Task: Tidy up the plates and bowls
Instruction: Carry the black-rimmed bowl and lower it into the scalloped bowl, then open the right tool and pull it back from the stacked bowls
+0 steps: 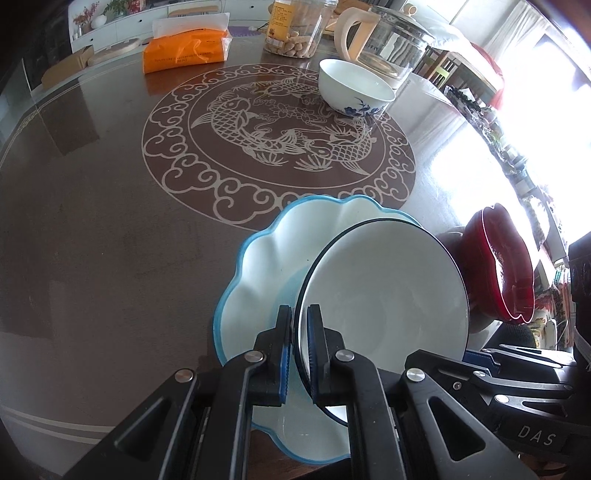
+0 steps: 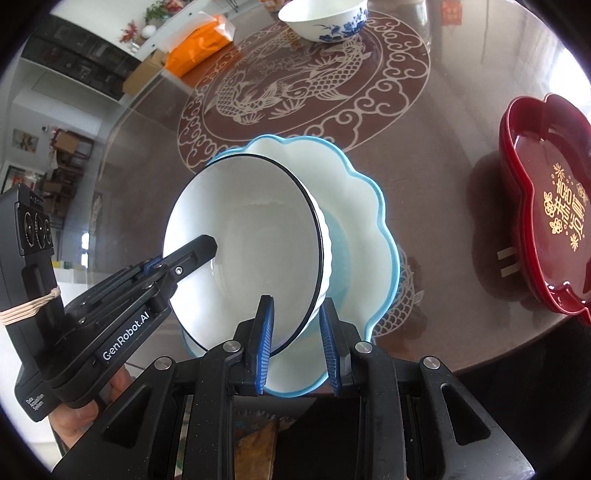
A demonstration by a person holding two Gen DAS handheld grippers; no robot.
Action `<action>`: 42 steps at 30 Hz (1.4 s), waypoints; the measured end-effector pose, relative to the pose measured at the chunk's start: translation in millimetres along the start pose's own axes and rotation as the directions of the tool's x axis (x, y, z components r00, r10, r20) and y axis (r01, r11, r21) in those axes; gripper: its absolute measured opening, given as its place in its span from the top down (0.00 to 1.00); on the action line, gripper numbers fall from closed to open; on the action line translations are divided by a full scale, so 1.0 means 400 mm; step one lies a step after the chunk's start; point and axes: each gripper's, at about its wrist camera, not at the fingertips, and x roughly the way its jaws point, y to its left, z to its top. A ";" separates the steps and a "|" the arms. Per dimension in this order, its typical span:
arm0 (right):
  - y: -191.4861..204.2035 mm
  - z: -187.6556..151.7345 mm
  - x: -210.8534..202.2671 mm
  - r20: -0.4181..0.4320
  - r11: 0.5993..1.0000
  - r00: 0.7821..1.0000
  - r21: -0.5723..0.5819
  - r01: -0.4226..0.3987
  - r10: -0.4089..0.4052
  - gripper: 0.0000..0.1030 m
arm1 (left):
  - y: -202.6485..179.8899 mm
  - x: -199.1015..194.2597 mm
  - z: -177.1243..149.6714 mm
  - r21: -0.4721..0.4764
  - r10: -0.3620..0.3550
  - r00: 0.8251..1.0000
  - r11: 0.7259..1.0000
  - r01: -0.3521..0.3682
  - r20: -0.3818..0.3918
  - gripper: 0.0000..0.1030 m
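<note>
A white bowl with a black rim (image 1: 388, 291) (image 2: 251, 236) is tilted on its side over a white scalloped plate with a blue edge (image 1: 255, 273) (image 2: 365, 229) on the brown table. My left gripper (image 1: 298, 354) is shut on the bowl's rim; it shows in the right wrist view (image 2: 192, 254) at the bowl's left side. My right gripper (image 2: 297, 347) straddles the bowl's near rim with a gap on the right pad, so it stands open. A blue-flowered white bowl (image 1: 354, 86) (image 2: 323, 18) stands at the far side.
A red flower-shaped tray (image 2: 546, 225) (image 1: 498, 266) lies to the right near the table edge. At the back stand an orange tissue pack (image 1: 184, 48), a jar of snacks (image 1: 295, 27) and a glass kettle (image 1: 388, 40). The table (image 1: 110, 221) has a fish medallion.
</note>
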 end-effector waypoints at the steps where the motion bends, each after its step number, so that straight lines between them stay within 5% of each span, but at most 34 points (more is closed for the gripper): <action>1: -0.001 -0.001 0.002 0.001 1.000 1.000 -0.001 0.001 -0.001 0.73 | 0.000 0.001 -0.002 0.002 0.001 1.000 1.000 -0.001 -0.001 0.93; 11: -0.019 -0.004 0.013 0.012 1.000 1.000 0.016 -0.018 0.018 0.73 | -0.012 0.004 -0.007 0.023 0.018 1.000 1.000 -0.018 0.020 0.91; 16: -0.025 0.000 0.008 0.029 0.999 0.999 0.019 -0.044 0.044 0.69 | -0.018 -0.013 -0.011 0.033 0.039 0.996 0.999 -0.041 0.074 0.69; 18: -0.026 -0.004 0.004 0.035 0.998 0.997 0.019 -0.065 0.064 0.66 | -0.013 -0.034 -0.012 0.023 0.045 0.993 0.999 -0.047 0.110 0.47; 23: -0.020 -0.023 -0.040 0.095 0.998 0.994 -0.006 -0.059 0.060 0.44 | -0.003 -0.110 -0.017 -0.006 0.084 0.973 0.996 -0.085 0.216 0.21; 29: -0.019 -0.076 -0.144 0.266 0.999 0.964 -0.050 0.016 -0.002 0.43 | -0.007 -0.210 -0.042 0.015 0.149 0.928 0.986 -0.164 0.341 0.16; 31: -0.003 -0.109 -0.196 0.396 0.989 0.915 -0.091 0.117 -0.072 0.42 | -0.007 -0.237 -0.054 0.012 0.193 0.907 0.977 -0.213 0.375 0.13; 33: 0.016 -0.149 -0.249 0.540 0.965 0.830 -0.116 0.234 -0.136 0.41 | -0.004 -0.254 -0.065 -0.003 0.233 0.890 0.968 -0.252 0.393 0.09; 35: 0.036 -0.204 -0.307 0.704 0.934 0.687 -0.099 0.344 -0.178 0.40 | 0.001 -0.270 -0.075 -0.032 0.290 0.868 0.952 -0.303 0.404 0.07; 38: 0.060 -0.298 -0.384 0.898 0.900 0.408 -0.035 0.435 -0.163 0.20 | 0.004 -0.293 -0.090 -0.051 0.345 0.832 0.932 -0.359 0.435 0.07; 39: 0.063 -0.320 -0.398 0.935 0.896 0.332 -0.038 0.443 -0.124 0.20 | 0.005 -0.301 -0.096 -0.054 0.348 0.820 0.930 -0.364 0.455 0.07; 40: 0.065 -0.330 -0.403 0.951 0.891 0.297 -0.059 0.450 -0.087 0.20 | 0.006 -0.309 -0.101 -0.057 0.344 0.810 0.931 -0.362 0.475 0.07; 41: 0.069 -0.326 -0.402 0.950 0.886 0.307 -0.094 0.455 -0.057 0.20 | 0.006 -0.319 -0.105 -0.062 0.337 0.802 0.933 -0.354 0.493 0.07; 42: 0.068 -0.316 -0.396 0.938 0.885 0.344 -0.129 0.447 -0.037 0.20 | 0.006 -0.327 -0.107 -0.069 0.334 0.792 0.934 -0.350 0.511 0.07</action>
